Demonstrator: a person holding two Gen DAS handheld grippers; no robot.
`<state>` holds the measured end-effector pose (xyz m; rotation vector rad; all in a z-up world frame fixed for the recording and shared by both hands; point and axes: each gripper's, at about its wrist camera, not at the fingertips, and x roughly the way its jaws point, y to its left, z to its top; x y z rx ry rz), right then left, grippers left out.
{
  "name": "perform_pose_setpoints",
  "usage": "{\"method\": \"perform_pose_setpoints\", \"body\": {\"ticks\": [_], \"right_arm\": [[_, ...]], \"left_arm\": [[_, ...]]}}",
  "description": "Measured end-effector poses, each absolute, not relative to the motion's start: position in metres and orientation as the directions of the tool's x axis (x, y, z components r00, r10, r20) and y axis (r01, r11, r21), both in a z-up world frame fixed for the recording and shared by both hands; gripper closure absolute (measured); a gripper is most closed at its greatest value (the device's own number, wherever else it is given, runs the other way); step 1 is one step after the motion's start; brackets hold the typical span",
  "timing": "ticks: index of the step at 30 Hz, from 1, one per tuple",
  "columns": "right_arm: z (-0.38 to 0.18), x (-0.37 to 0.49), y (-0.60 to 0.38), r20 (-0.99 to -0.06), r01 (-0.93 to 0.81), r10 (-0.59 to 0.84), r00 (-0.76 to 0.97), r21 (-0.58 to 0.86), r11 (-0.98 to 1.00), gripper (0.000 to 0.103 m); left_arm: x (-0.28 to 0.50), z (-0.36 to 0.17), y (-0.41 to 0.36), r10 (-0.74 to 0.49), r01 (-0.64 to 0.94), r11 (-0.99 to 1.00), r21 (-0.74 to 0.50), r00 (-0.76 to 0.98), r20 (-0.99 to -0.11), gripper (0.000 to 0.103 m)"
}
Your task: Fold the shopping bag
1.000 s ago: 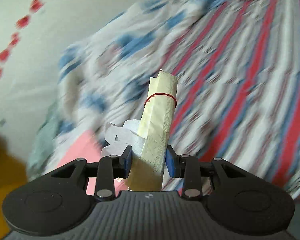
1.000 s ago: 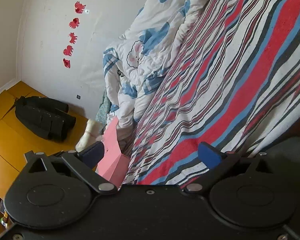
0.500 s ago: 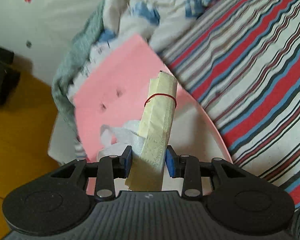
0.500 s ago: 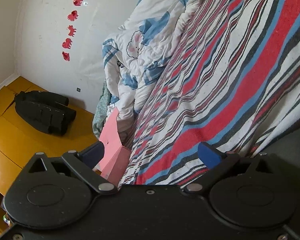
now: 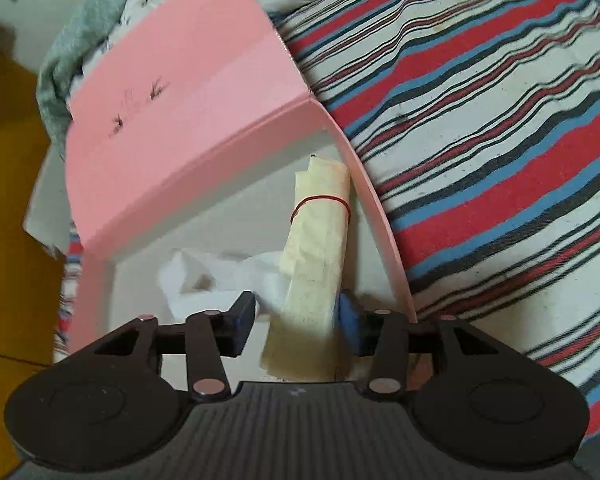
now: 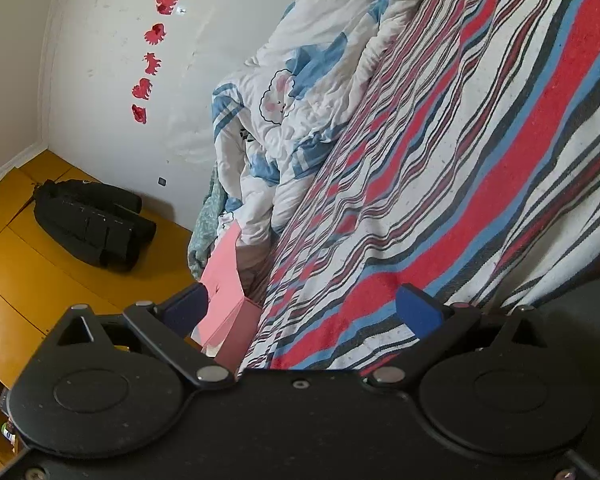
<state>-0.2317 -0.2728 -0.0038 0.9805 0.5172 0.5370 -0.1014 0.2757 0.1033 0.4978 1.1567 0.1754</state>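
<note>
Opening, the left claw (image 5: 296,316) seemingly frees the banded bag (image 5: 320,248) over the pink box (image 5: 180,120) — right claw (image 6: 300,308) gapes.

One folded shopping bag (image 5: 316,256), cream, bound by one red rubber band (image 5: 320,202), lies in one pink box (image 5: 188,104) at the frame's centre. One black backpack (image 6: 92,224) sits at left on the floor. Six red wall stickers (image 6: 155,34) run down the upper left. One striped bed sheet (image 6: 460,168) and one quilt (image 6: 300,80).

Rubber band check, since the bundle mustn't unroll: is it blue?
No, the rubber band around the folded bag is red.
</note>
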Motion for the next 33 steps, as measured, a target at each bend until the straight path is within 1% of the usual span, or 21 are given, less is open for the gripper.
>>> {"method": "perform_pose_setpoints", "body": {"ticks": [3,6,8,10,12,14,17,19,22,27,31,33], "right_arm": [[-0.004,-0.231,-0.270,-0.165,-0.193,0.643,0.748,0.873,0.448,0.000],[-0.003,-0.232,-0.270,-0.166,-0.194,0.641,0.749,0.870,0.453,0.000],[0.001,-0.229,-0.269,-0.168,-0.200,0.637,0.752,0.863,0.464,0.000],[0.007,-0.226,-0.268,-0.172,-0.213,0.632,0.756,0.848,0.486,0.000],[0.016,-0.222,-0.265,-0.174,-0.236,0.632,0.756,0.828,0.509,0.000],[0.028,-0.217,-0.261,-0.171,-0.267,0.628,0.759,0.798,0.541,0.000],[0.045,-0.210,-0.253,-0.175,-0.311,0.610,0.773,0.734,0.604,0.000],[0.054,-0.202,-0.247,-0.202,-0.322,0.589,0.783,0.677,0.662,0.000],[0.067,-0.184,-0.236,-0.247,-0.332,0.546,0.801,0.575,0.748,0.000],[0.085,-0.140,-0.210,-0.275,-0.330,0.426,0.862,0.335,0.883,0.000],[0.079,-0.096,-0.171,-0.327,-0.326,0.382,0.864,0.215,0.921,0.000],[0.069,-0.082,-0.156,-0.356,-0.301,0.357,0.864,0.202,0.932,0.000]], "left_arm": [[-0.106,0.116,0.280,0.386,0.098,0.880,0.466,0.427,-0.818,0.051],[-0.116,0.140,0.275,0.378,0.091,0.874,0.478,0.491,-0.785,0.050],[-0.125,0.159,0.260,0.365,0.096,0.860,0.501,0.571,-0.735,0.050],[-0.132,0.175,0.236,0.330,0.123,0.844,0.522,0.648,-0.686,0.047],[-0.138,0.183,0.206,0.277,0.169,0.827,0.536,0.708,-0.650,0.038],[-0.141,0.182,0.172,0.207,0.222,0.817,0.532,0.748,-0.630,0.036],[-0.142,0.173,0.128,0.080,0.276,0.848,0.453,0.778,-0.623,0.036],[-0.140,0.160,0.103,-0.011,0.303,0.881,0.364,0.781,-0.624,0.036],[-0.130,0.137,0.076,-0.084,0.287,0.926,0.246,0.791,-0.606,0.036],[-0.108,0.118,0.055,-0.058,0.137,0.984,0.116,0.854,-0.517,0.036],[-0.085,0.098,0.058,-0.005,0.039,0.998,0.055,0.859,-0.512,0.035],[-0.076,0.084,0.061,0.015,0.005,0.999,0.038,0.850,-0.527,0.033]]}}
